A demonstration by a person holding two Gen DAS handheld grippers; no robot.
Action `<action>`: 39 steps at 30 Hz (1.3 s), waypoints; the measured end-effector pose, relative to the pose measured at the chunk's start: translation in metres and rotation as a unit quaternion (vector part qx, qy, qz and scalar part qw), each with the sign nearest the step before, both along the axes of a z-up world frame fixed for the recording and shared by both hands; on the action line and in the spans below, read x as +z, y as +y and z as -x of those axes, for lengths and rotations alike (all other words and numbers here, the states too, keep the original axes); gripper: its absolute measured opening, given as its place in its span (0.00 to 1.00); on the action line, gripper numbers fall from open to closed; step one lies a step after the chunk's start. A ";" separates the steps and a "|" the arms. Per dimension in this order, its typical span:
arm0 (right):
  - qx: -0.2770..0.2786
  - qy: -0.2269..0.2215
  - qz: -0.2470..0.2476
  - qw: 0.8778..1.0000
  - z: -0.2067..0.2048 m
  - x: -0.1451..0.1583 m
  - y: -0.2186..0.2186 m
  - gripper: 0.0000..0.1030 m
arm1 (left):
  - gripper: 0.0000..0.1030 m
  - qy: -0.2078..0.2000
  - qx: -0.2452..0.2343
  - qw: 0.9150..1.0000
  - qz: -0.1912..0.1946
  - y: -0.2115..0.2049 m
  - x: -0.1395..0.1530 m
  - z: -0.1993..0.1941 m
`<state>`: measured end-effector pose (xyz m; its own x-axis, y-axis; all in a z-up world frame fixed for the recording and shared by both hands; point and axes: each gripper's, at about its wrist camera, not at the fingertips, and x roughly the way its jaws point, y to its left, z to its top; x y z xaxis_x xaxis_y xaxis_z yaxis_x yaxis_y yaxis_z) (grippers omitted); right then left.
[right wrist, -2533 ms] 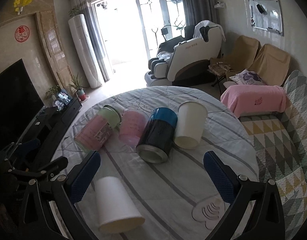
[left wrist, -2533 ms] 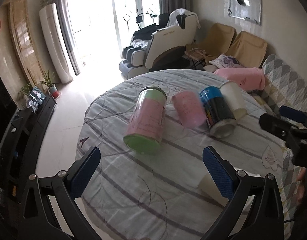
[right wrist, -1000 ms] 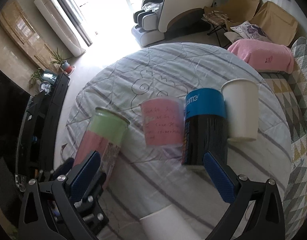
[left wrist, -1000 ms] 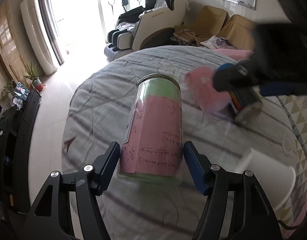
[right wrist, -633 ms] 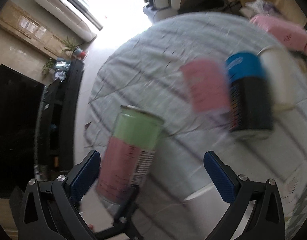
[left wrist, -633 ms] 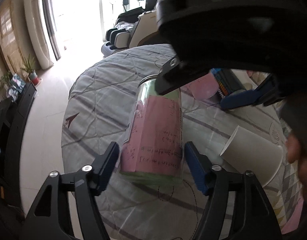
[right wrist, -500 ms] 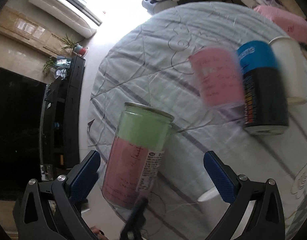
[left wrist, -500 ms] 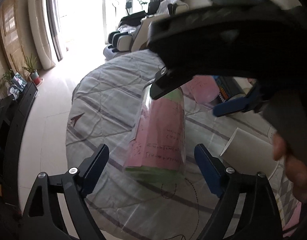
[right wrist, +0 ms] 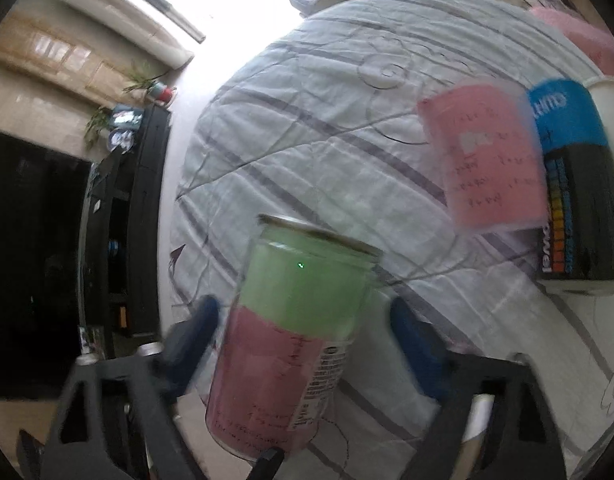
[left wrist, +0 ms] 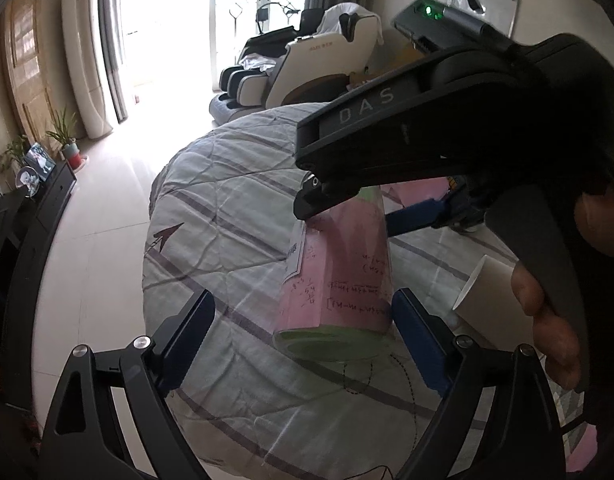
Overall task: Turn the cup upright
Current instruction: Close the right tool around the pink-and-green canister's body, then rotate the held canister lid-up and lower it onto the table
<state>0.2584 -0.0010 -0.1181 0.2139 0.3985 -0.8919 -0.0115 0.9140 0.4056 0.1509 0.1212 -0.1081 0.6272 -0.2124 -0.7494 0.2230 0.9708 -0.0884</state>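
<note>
A clear cup with a pink and green paper lining stands tilted on the round table, its green base down. My left gripper is open, its blue pads apart on either side of the cup's base. My right gripper comes in from above, its blue pads flanking the cup's upper part; the view is blurred and a gap shows on each side. In the left wrist view the right gripper's black body hides the cup's top.
A pink-lined clear cup, a blue and black can and a white paper cup lie on their sides at the far right. Another white paper cup lies near the front edge. A black TV cabinet stands left.
My left gripper let go of the cup and opened wide. My right gripper swung over from the right, came down around the cup's top and narrowed. The cup has risen from lying towards upright.
</note>
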 end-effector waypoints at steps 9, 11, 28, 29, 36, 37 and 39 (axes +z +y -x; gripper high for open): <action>0.019 -0.086 0.026 0.996 0.012 0.026 0.006 0.72 | 0.92 0.003 0.024 0.999 0.023 0.007 -0.007 -0.006; 0.018 -0.106 0.033 0.994 0.014 0.033 0.006 0.72 | 0.92 -0.001 0.032 0.999 0.026 0.006 -0.007 -0.008; 0.016 -0.211 0.090 0.973 0.029 0.052 -0.001 0.72 | 0.93 0.011 0.069 0.997 0.031 -0.004 -0.024 -0.035; 0.015 -0.213 0.090 0.973 0.031 0.052 -0.001 0.72 | 0.93 0.012 0.070 0.997 0.031 -0.004 -0.025 -0.035; 0.015 -0.234 0.098 0.967 0.048 0.049 0.001 0.72 | 0.93 0.015 0.076 0.996 0.041 0.001 -0.027 -0.024; 0.017 -0.235 0.099 0.967 0.050 0.049 0.001 0.72 | 0.93 0.015 0.079 0.996 0.039 0.002 -0.027 -0.022; 0.019 -0.242 0.106 0.964 0.055 0.048 0.003 0.72 | 0.93 0.017 0.083 0.996 0.038 0.006 -0.029 -0.018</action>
<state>0.2035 0.0019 -0.0696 0.6149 0.2345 -0.7529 -0.1884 0.9708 0.1485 0.1689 0.1272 -0.1373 0.6328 -0.1651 -0.7565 0.0559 0.9842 -0.1680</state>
